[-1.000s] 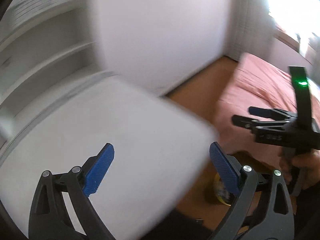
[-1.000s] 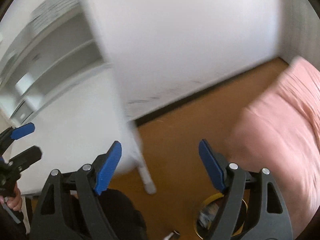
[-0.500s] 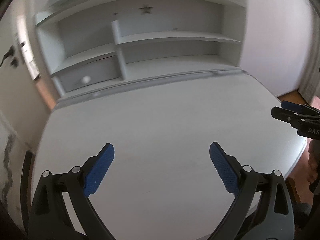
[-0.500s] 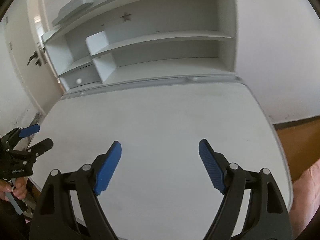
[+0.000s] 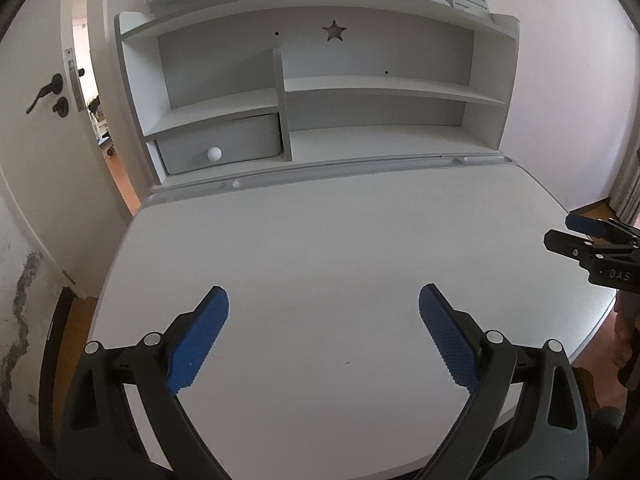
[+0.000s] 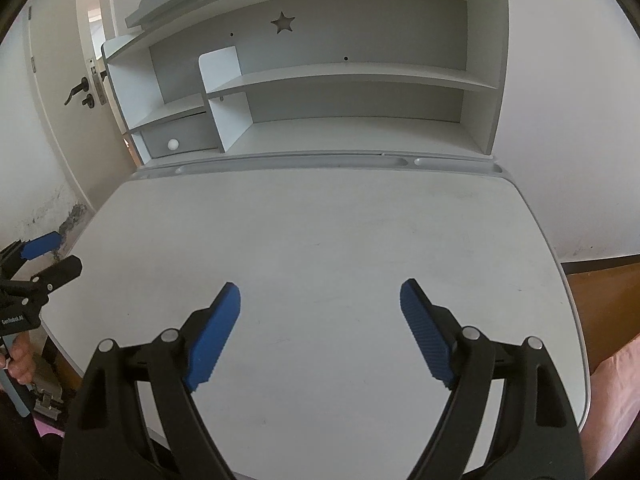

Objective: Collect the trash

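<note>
A white-walled room holds a pale grey worktop (image 5: 320,240) with a rounded front edge, and a matching shelf unit (image 5: 380,84) stands along its far side. A star cut-out (image 5: 334,33) pierces the back panel of the shelf unit near its top. A small drawer (image 5: 240,140) with a round white knob (image 5: 214,154) sits in the unit's lower left compartment. A shallow pen groove runs along the foot of the shelf unit, where it meets the worktop.

Left of the shelf unit a white door (image 5: 40,160) with a dark lever handle (image 5: 42,94) stands ajar. Below it the wall paint is flaking. Right of the shelf unit, past the worktop's edge, lie a wood floor (image 6: 600,292) and the corner of a pink bed (image 6: 616,392).

The left tongs (image 5: 323,294) point down and forward at the worktop towards the shelf unit. Their blue pads are spread wide, with only bare surface between them. The right tongs (image 6: 320,288) hang the same way, just as wide apart and gripping nothing. Each pair shows at the edge of the other's view, so they sit side by side in front of the shelf unit. The left hand (image 6: 20,360) wraps the left handle.

Neither view shows where the trash is, which way it points or how its long axis runs.
</note>
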`<control>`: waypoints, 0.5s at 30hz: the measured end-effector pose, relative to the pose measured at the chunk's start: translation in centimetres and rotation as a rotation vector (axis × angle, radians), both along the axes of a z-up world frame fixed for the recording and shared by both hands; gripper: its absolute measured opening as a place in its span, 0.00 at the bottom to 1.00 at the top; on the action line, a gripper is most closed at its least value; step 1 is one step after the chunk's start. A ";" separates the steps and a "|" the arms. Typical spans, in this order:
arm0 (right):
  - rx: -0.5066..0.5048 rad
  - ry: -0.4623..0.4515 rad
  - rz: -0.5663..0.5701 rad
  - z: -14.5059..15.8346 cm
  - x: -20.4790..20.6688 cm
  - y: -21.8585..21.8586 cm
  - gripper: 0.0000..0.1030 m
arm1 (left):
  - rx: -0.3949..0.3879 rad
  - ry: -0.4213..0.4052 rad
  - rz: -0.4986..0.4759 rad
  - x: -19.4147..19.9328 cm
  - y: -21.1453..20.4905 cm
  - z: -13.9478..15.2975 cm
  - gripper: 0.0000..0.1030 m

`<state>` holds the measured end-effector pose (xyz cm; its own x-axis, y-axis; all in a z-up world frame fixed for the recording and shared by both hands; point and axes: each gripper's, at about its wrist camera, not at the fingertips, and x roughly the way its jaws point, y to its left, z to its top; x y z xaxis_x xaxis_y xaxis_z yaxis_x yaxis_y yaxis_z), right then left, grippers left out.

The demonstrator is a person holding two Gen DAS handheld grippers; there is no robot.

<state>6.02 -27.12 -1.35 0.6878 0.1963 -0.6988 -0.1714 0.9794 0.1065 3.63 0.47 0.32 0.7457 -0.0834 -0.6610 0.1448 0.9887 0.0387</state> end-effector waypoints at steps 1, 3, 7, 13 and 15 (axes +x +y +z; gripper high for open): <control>0.001 -0.002 0.000 0.0 -0.1 0.1 0.77 | -0.001 -0.004 0.005 0.0 0.1 0.1 0.90; -0.003 -0.004 0.004 0.1 -0.2 0.1 0.78 | -0.004 -0.009 0.011 0.0 0.2 0.2 0.90; -0.015 -0.012 0.003 0.2 -0.4 0.2 0.78 | -0.016 -0.015 0.028 -0.1 0.3 0.2 0.90; -0.025 -0.026 0.007 0.7 -0.8 0.6 0.78 | -0.029 -0.016 0.031 -0.3 0.4 0.3 0.90; -0.028 -0.030 0.011 0.8 -0.9 0.7 0.78 | -0.034 -0.019 0.033 -0.4 0.4 0.5 0.90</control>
